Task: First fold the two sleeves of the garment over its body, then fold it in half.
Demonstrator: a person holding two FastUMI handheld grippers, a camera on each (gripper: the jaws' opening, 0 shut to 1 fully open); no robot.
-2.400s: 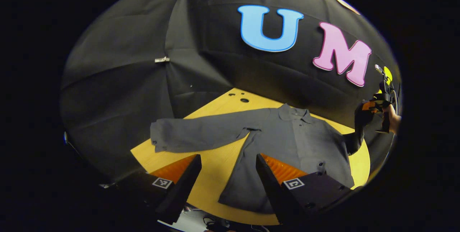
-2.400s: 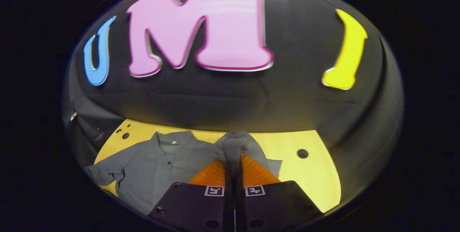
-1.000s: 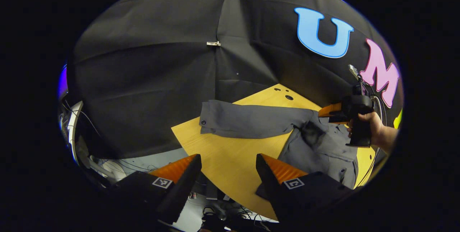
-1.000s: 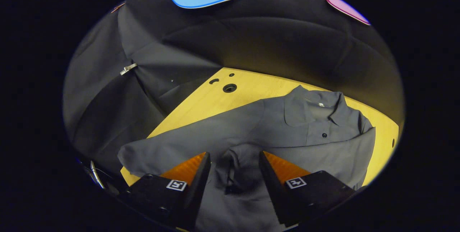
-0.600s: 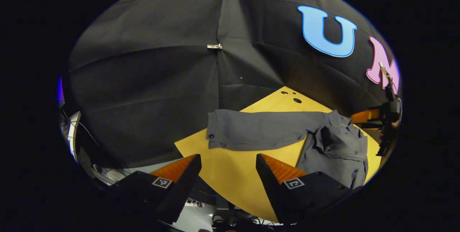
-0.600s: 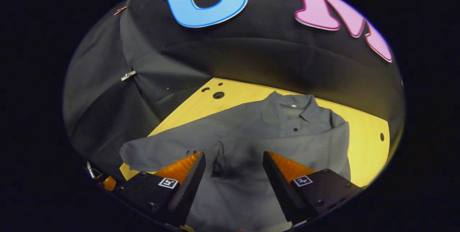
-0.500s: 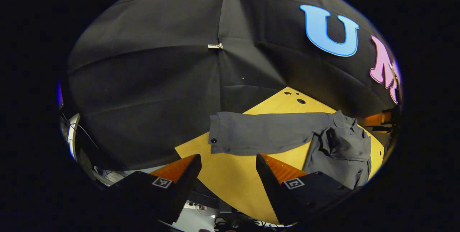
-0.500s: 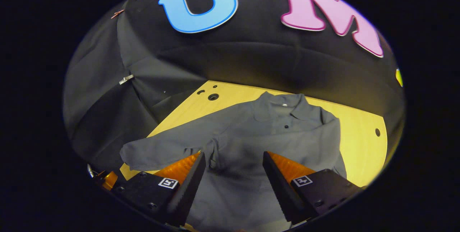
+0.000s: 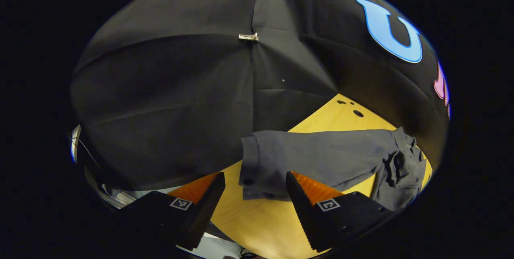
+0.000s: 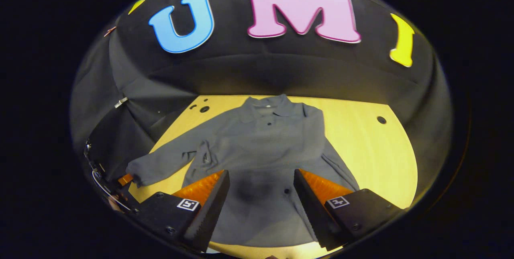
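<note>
the grey shirt point(image 10: 265, 146) lies flat on the wooden table point(image 10: 369, 150). both the left gripper point(image 9: 253, 194) and right gripper point(image 10: 261, 198) hang open, holding nothing; the shirt's hem is hidden behind the right gripper's fingers.

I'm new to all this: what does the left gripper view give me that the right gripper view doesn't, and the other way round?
Left gripper view: the cuff of the outstretched sleeve up close, button and all, lying between the open fingers of the left tool.
Right gripper view: the whole grey shirt laid out, collar at the far side, with the folded sleeve lying across its body, seen past the open right tool.
Shared: the shirt, the outstretched sleeve, the wooden table and a metal clip on the wall cloth.
</note>
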